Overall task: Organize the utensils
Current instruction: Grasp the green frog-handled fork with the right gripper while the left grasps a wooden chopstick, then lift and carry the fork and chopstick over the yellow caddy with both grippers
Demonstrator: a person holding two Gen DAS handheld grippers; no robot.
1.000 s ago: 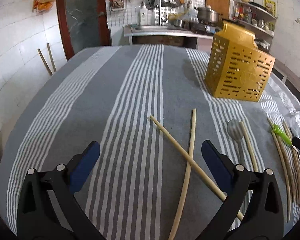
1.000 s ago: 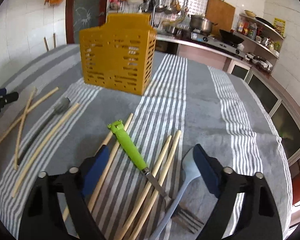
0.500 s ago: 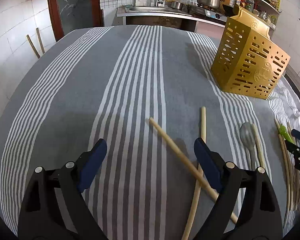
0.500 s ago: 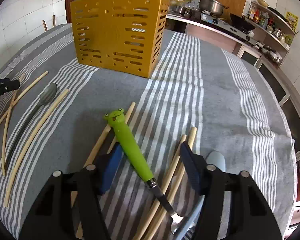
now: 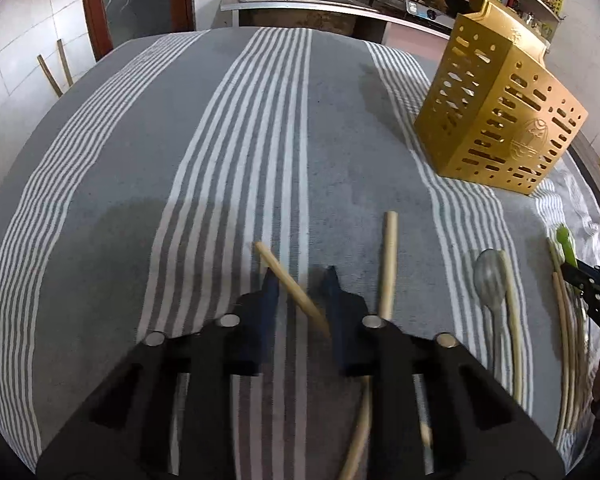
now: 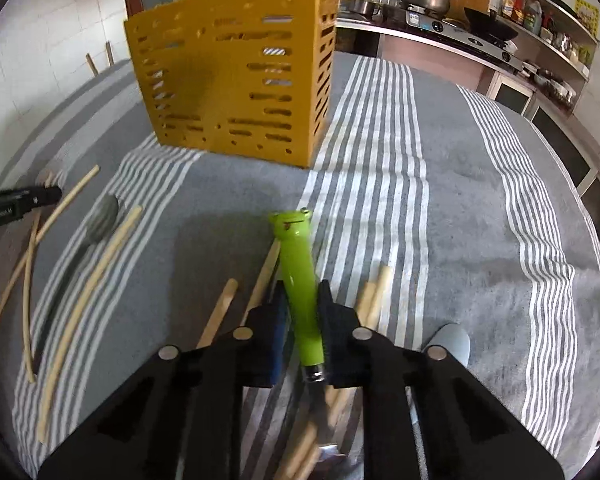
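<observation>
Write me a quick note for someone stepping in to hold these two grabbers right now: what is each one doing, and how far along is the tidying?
Left gripper: closed around one chopstick, jaws not fully shut on it.
Right gripper: shut on the green frog-handled fork.
The yellow utensil holder stands upright at the far side of the striped cloth; whether anything is inside cannot be told.
Still lying on the cloth: a second chopstick, the grey spoon, more chopsticks and a pale blue utensil.
Left to do: carry both held pieces to the holder, then the rest.
</observation>
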